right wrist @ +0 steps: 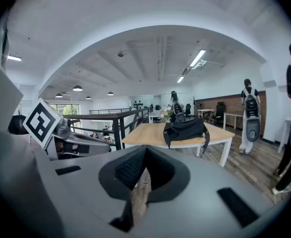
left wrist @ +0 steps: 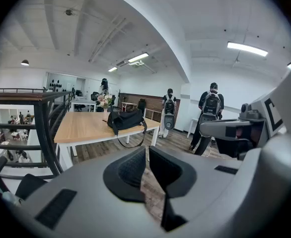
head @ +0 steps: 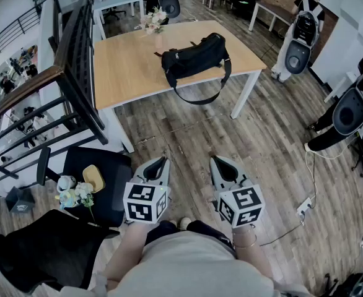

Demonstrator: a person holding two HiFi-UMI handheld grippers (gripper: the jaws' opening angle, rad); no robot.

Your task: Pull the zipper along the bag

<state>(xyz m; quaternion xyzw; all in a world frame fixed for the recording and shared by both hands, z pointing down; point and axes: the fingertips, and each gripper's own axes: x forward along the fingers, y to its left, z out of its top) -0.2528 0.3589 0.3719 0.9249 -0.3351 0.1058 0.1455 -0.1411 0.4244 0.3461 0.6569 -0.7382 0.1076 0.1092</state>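
Observation:
A black duffel bag (head: 194, 57) lies on the far side of a light wooden table (head: 129, 73), its strap hanging over the front edge. Both grippers are held close to my body, well short of the table, above the wooden floor. The left gripper (head: 158, 163) has its jaws almost together with nothing between them. The right gripper (head: 222, 164) is shut and empty too. In the left gripper view the bag (left wrist: 125, 119) shows far beyond the jaws (left wrist: 146, 155). It is just as distant in the right gripper view, where the bag (right wrist: 185, 129) sits past the closed jaws (right wrist: 144, 155).
A dark railing (head: 76, 60) runs along the table's left. A black chair (head: 98, 178) with small items stands at my left. A vase of flowers (head: 153, 22) is at the table's back edge. People with backpacks (head: 302, 36) stand at the right; a cable and power strip (head: 305, 206) lie on the floor.

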